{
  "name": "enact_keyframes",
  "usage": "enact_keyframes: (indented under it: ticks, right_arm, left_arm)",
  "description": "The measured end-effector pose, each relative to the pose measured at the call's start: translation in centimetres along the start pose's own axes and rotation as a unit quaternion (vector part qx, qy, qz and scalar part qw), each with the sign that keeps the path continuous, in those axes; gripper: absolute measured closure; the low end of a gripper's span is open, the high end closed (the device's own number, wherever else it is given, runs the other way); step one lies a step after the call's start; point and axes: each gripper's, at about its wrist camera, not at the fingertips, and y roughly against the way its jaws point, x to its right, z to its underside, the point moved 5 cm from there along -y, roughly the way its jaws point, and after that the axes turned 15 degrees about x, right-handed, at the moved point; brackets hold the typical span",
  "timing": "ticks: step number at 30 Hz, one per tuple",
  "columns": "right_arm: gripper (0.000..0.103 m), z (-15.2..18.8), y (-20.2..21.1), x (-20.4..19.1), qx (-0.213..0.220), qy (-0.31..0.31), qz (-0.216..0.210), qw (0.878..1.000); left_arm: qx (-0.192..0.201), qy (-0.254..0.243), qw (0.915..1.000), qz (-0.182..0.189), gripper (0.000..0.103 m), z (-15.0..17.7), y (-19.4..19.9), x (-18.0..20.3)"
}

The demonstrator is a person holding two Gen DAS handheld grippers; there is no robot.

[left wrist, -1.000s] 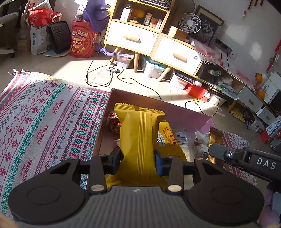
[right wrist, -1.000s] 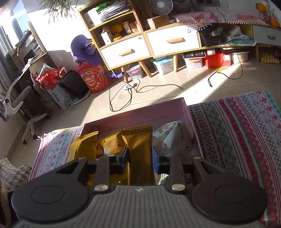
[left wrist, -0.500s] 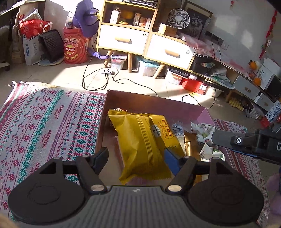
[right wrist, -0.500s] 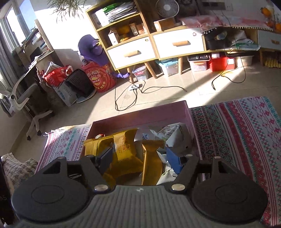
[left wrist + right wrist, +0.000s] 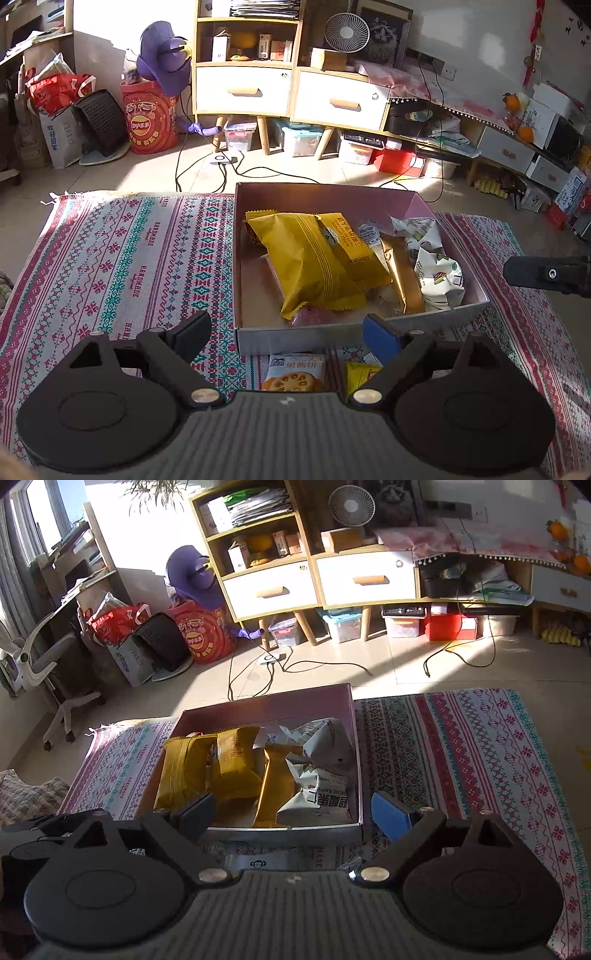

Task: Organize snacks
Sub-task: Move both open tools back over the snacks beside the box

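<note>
- Left wrist view is showing the left gripper [image 5: 286, 330] spread wide with nothing between its pads; its jaws have just been opening, and the big yellow packet [image 5: 310, 258] is lying free in the pink box [image 5: 448, 314], well beyond the fingertips.
- Right wrist view is showing the right gripper [image 5: 291, 814] likewise splayed and empty, its jaws also having just been opening; the narrow gold packet [image 5: 271, 790] is leaning in the middle of the box, between a smaller yellow packet [image 5: 234, 764] on its left and a crumpled white nut packet [image 5: 317, 788] on its right.
- The box is sitting on the patterned rug [image 5: 122, 258], and it is filling up: several wrappers are overlapping and tilting against each other.
- On the rug just near the box's near wall, a biscuit packet [image 5: 295, 374] and a small yellow packet [image 5: 360, 371] are waiting outside, partly hidden by the left gripper's body.
- These packets are looking light, puffy and soft, with slick film that is likely sliding under a loose pinch; their contents may well be crumbling under hard squeezing.
- The safest hold is probably across the flat crimped seam at an end, or gently across the narrow width of the body.
- The right gripper's dark tip [image 5: 543, 275] is poking in at the right edge of the left view, beside the box.
</note>
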Motion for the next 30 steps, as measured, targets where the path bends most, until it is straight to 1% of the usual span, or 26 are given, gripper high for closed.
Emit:
enact_keyframes:
  ticks: [5,7,12,16,21,24,30]
  right_arm:
    - [0.008,0.9,1.4,0.6,-0.005,0.010,0.003,1.000]
    - [0.007,1.2,1.8,0.7,-0.007,0.015,0.005,1.000]
    - [0.006,2.1,2.7,1.2,-0.011,0.025,0.008,1.000]
    - [0.004,3.0,3.3,1.9,-0.018,0.029,0.011,0.999]
    - [0.003,4.5,3.4,2.3,-0.036,0.042,0.016,0.998]
    - [0.003,6.1,3.3,2.5,-0.057,0.063,0.023,0.996]
    - [0.003,8.9,3.2,2.3,-0.092,0.098,0.018,0.991]
  left_arm:
    - [0.003,-0.019,0.9998,-0.003,0.006,0.9,1.7,-0.5]
    - [0.003,-0.019,0.9998,-0.005,0.001,1.2,2.0,-0.7]
    - [-0.005,-0.026,0.9997,0.000,0.001,2.0,2.8,-0.4]
    - [-0.012,-0.040,0.9991,0.011,0.000,3.2,3.5,0.1]
    - [-0.014,-0.062,0.9977,0.024,0.000,5.3,4.1,0.8]
    - [-0.025,-0.076,0.9962,0.033,0.000,6.9,4.1,1.3]
    - [-0.045,-0.076,0.9945,0.057,0.000,9.6,4.3,1.9]
